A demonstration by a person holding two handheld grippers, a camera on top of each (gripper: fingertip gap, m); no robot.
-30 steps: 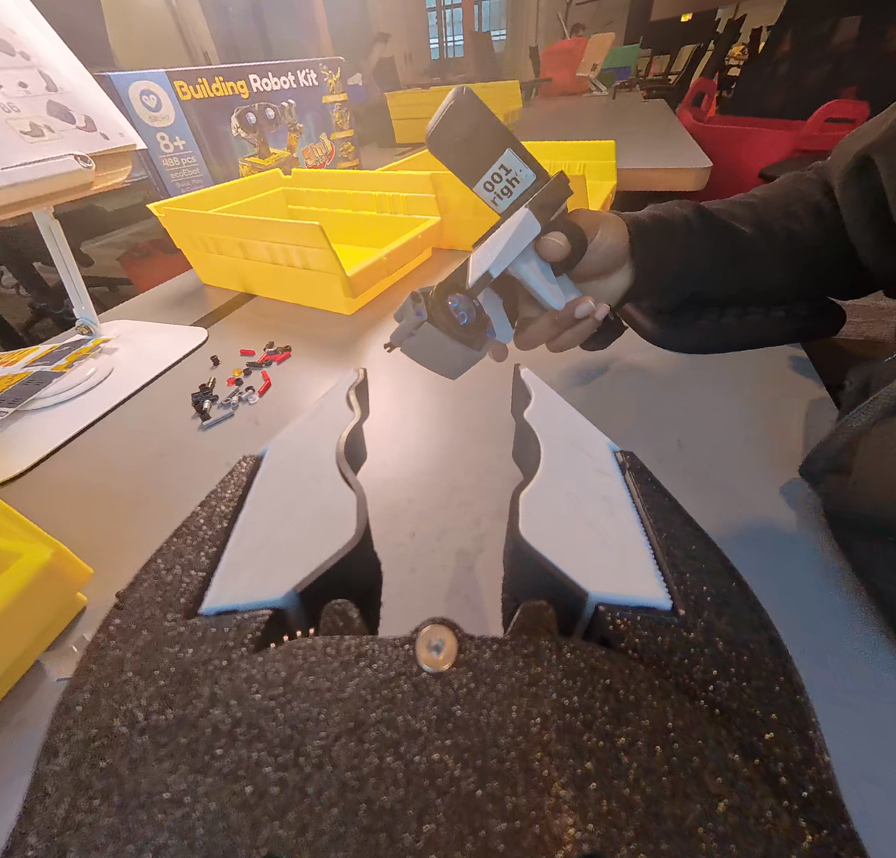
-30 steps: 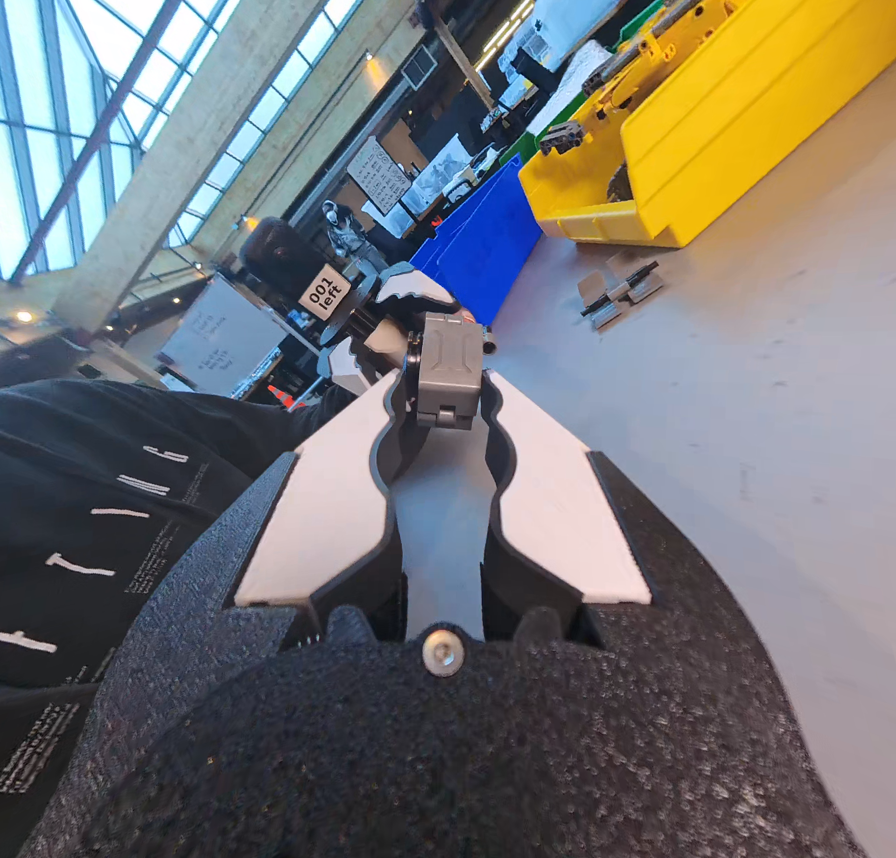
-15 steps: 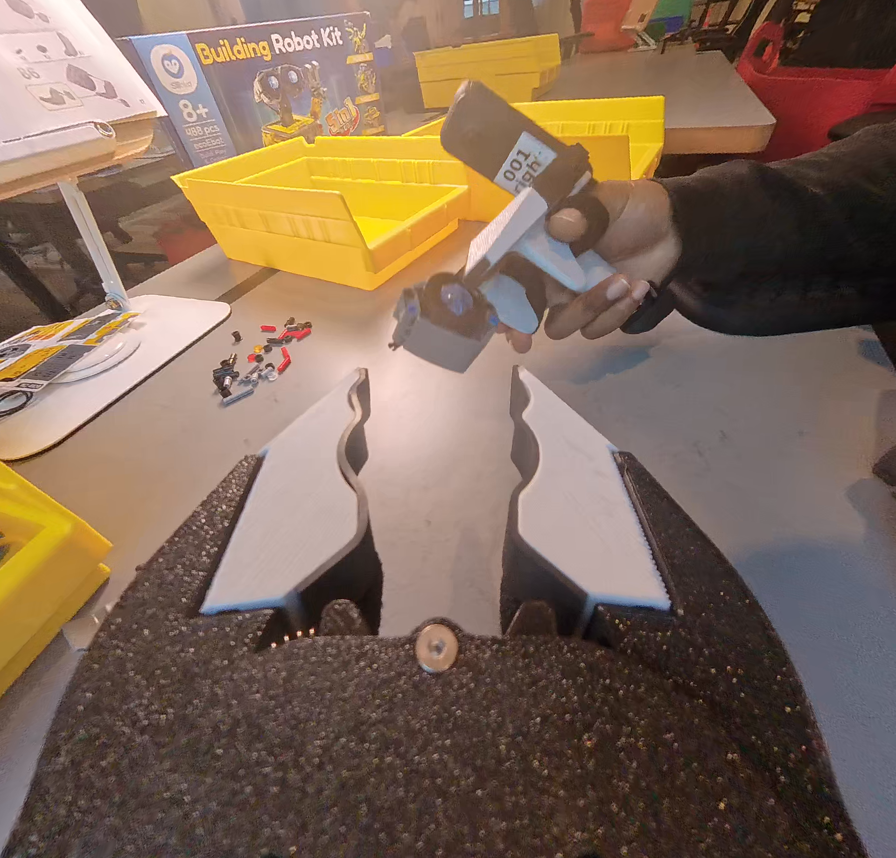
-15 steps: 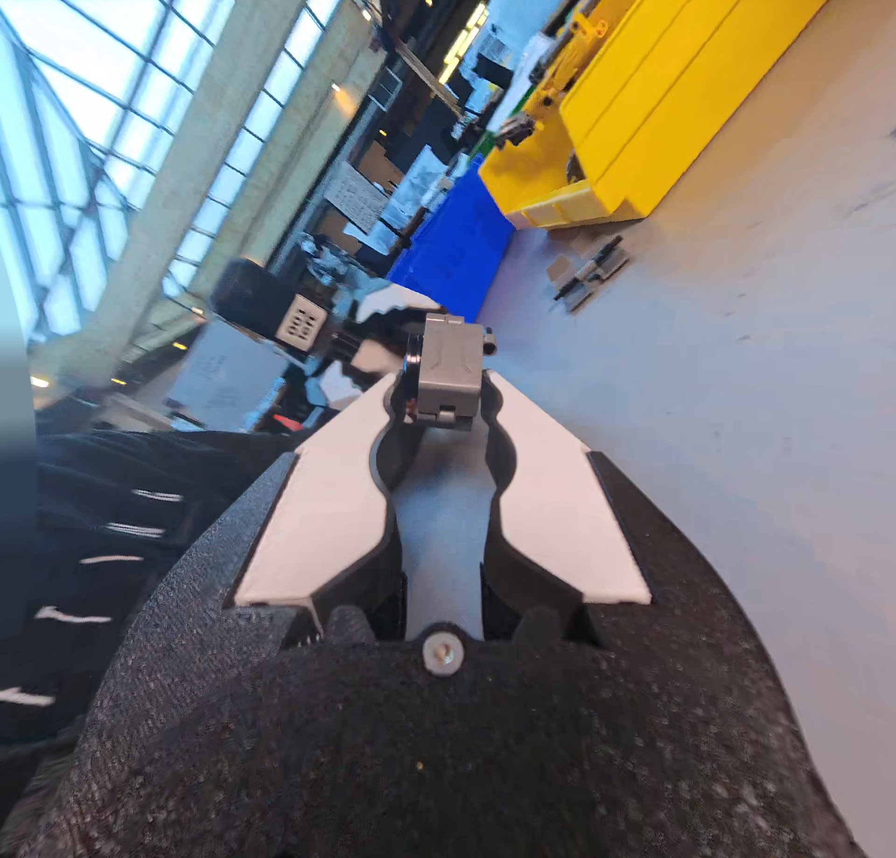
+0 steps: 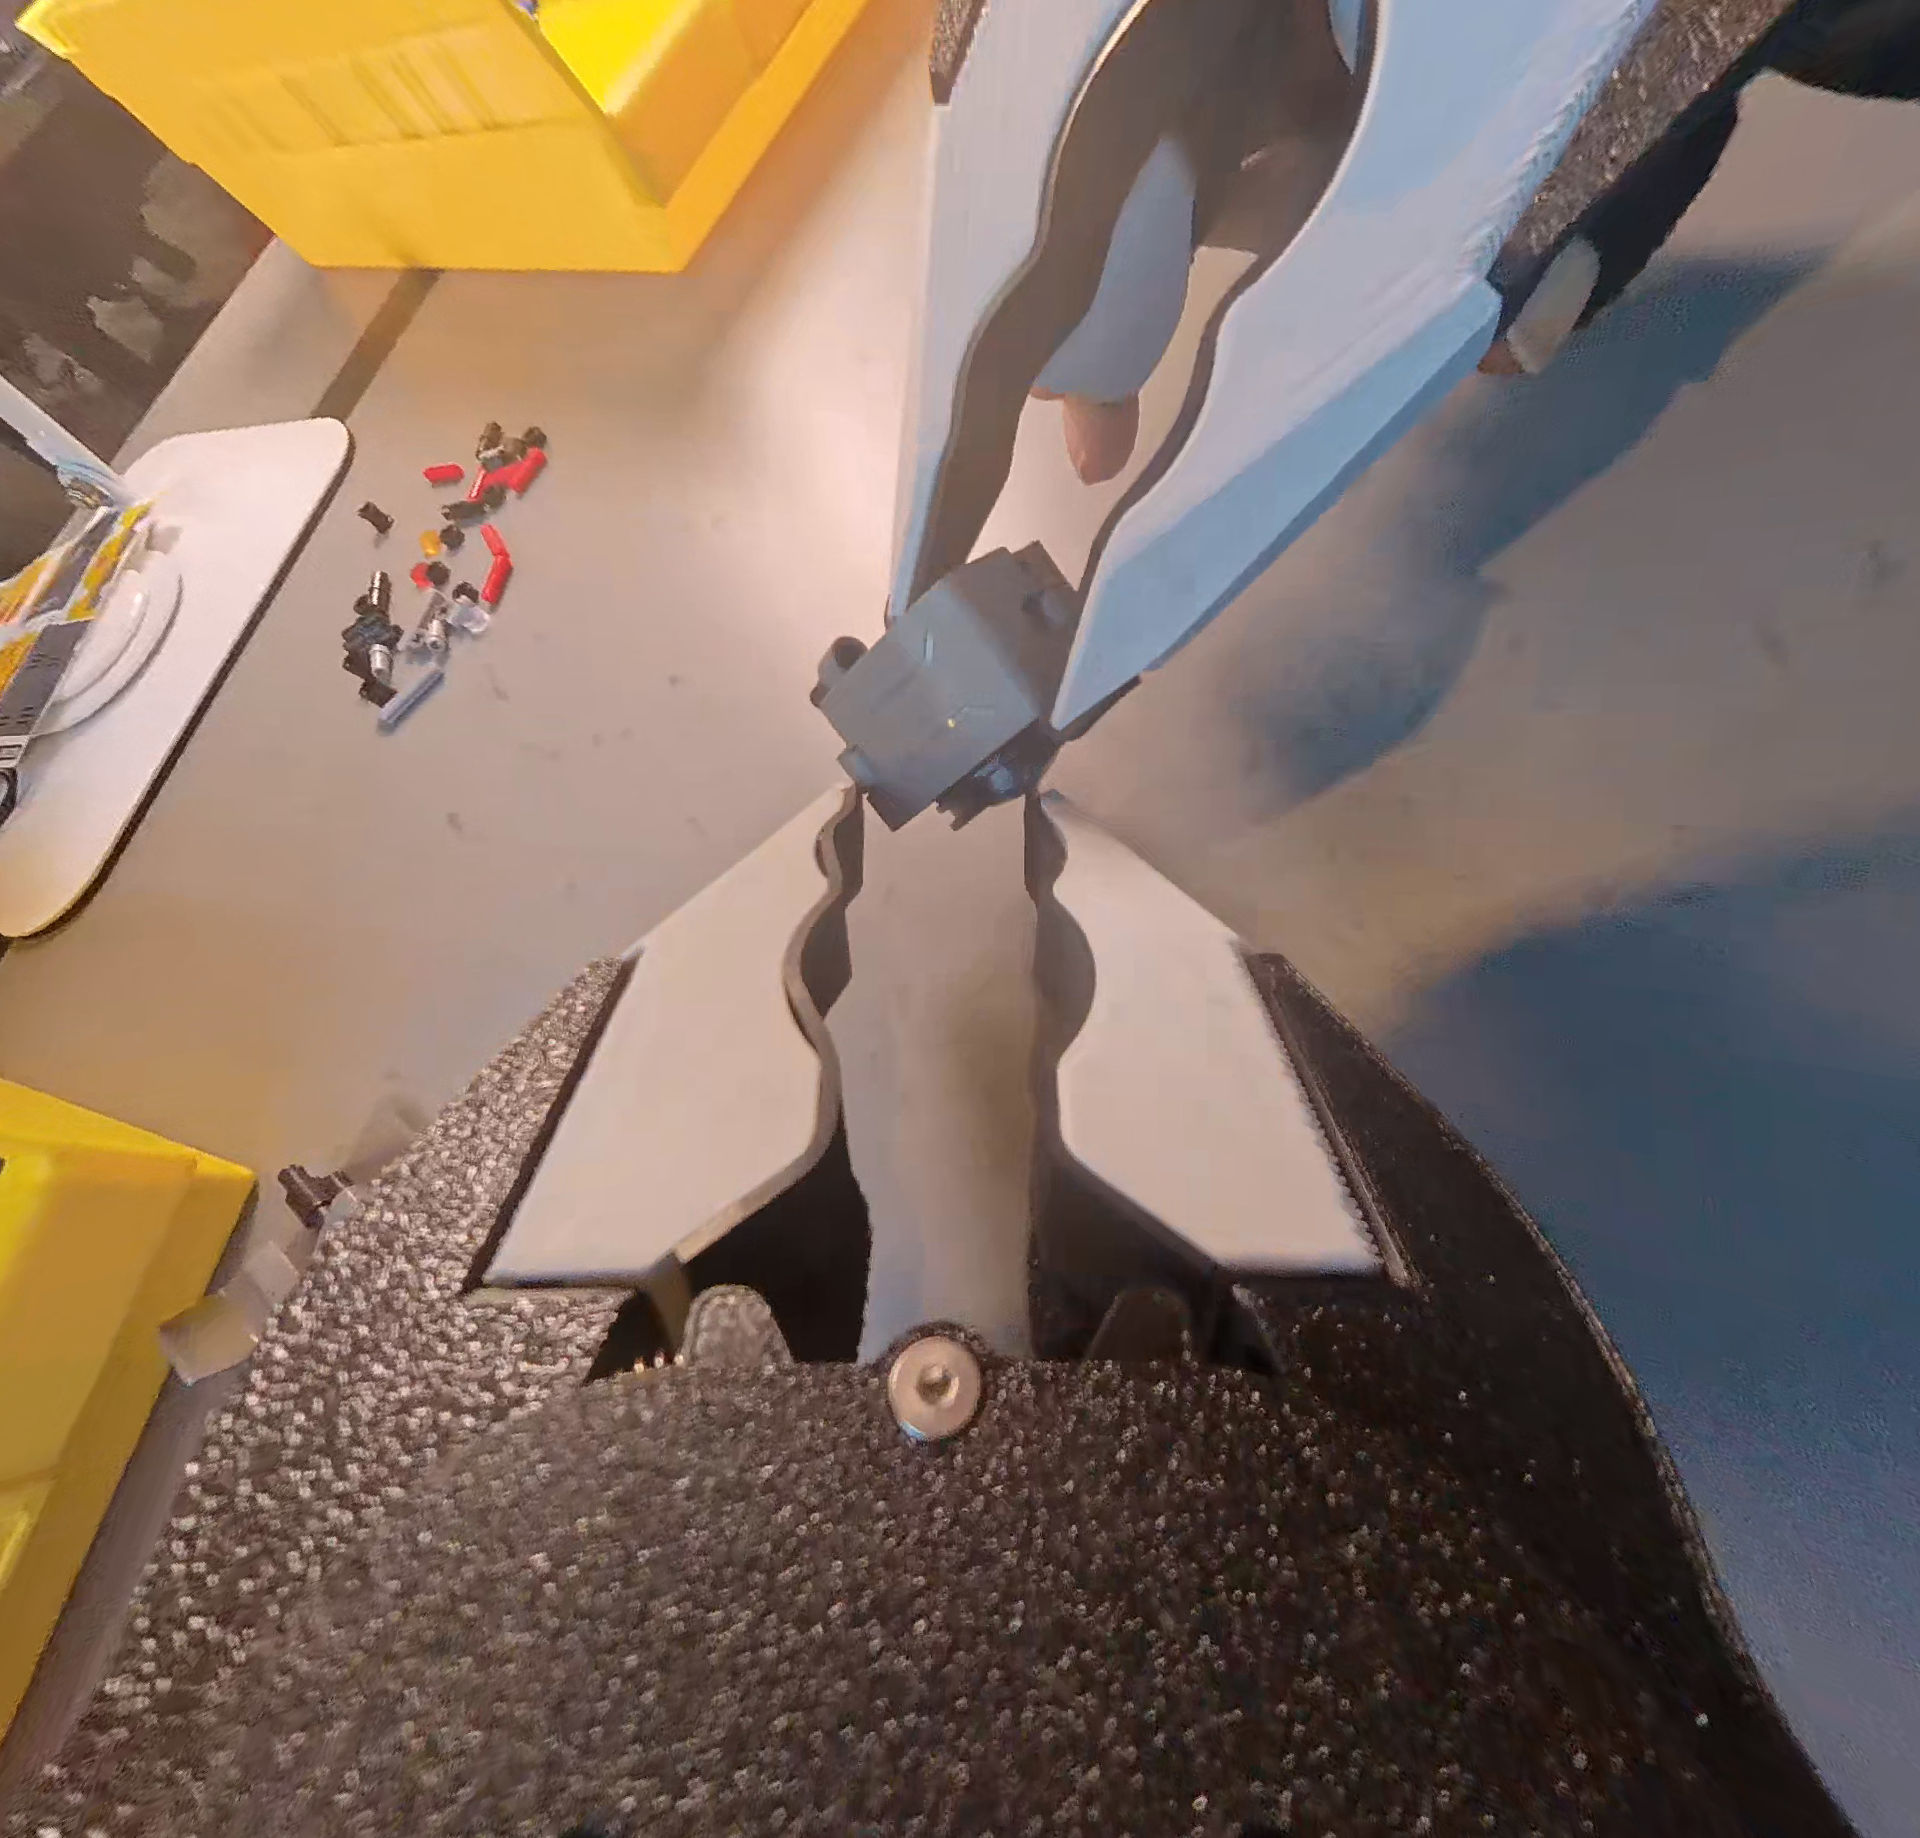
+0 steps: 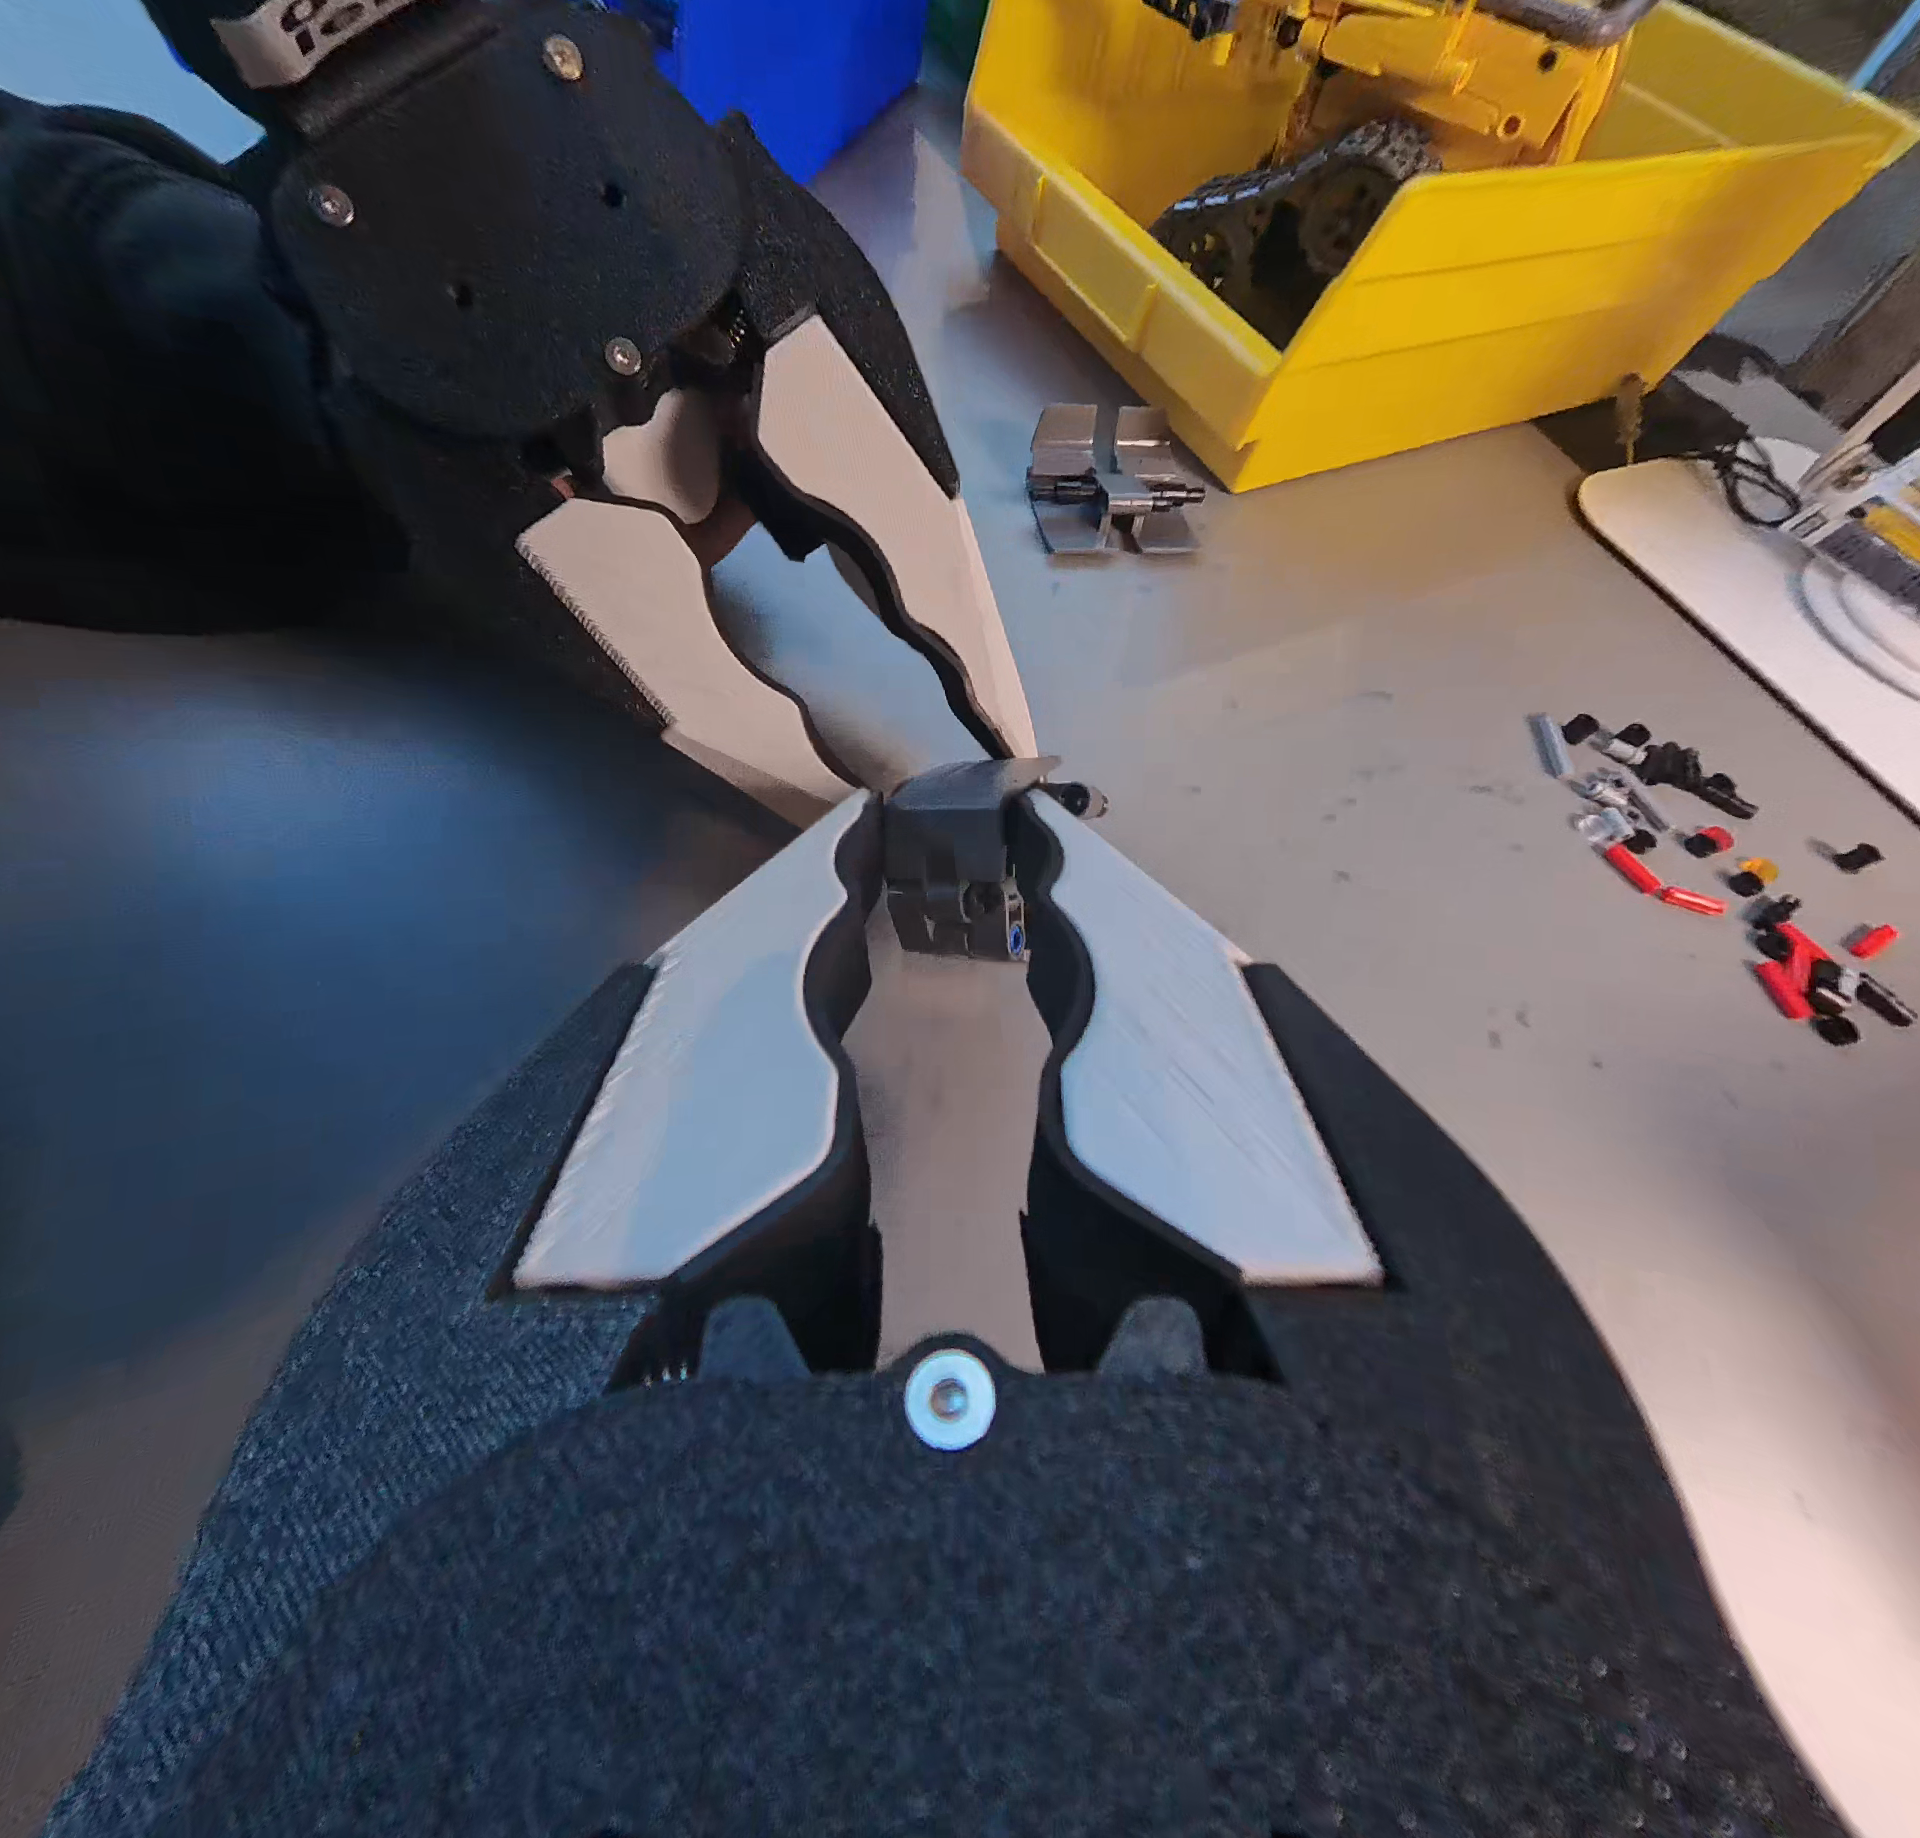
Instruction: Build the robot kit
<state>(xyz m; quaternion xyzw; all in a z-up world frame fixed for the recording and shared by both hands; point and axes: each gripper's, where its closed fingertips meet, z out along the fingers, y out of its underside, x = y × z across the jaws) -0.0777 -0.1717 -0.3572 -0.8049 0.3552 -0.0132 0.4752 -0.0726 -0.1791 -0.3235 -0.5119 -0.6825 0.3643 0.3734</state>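
Observation:
My right gripper [image 6: 948, 806] is shut on a small dark grey block [image 6: 940, 832] and holds it just above the grey table [image 6: 1299, 666]. In the left wrist view the right gripper [image 5: 987, 664] comes down from the top with the block [image 5: 925, 687] at its tips. My left gripper [image 5: 943, 801] is open, its tips either side of the block's near end. I cannot tell if they touch it. The left gripper also shows in the right wrist view [image 6: 930, 780], coming in from the upper left, held by a black-sleeved arm.
A pile of small red, black and grey parts [image 5: 447, 562] [image 6: 1714, 853] lies on the table. Yellow bins [image 5: 416, 126] [image 5: 73, 1321] stand nearby; another [image 6: 1455, 261] holds a yellow tracked model. Two joined grey pieces [image 6: 1112, 484], a white stand base [image 5: 156, 625] and a blue bin [image 6: 790, 22] show.
The right gripper has brought the grey block down to the left gripper's tips. Both grippers now tilt toward the table. The left jaws stand closer together than before.

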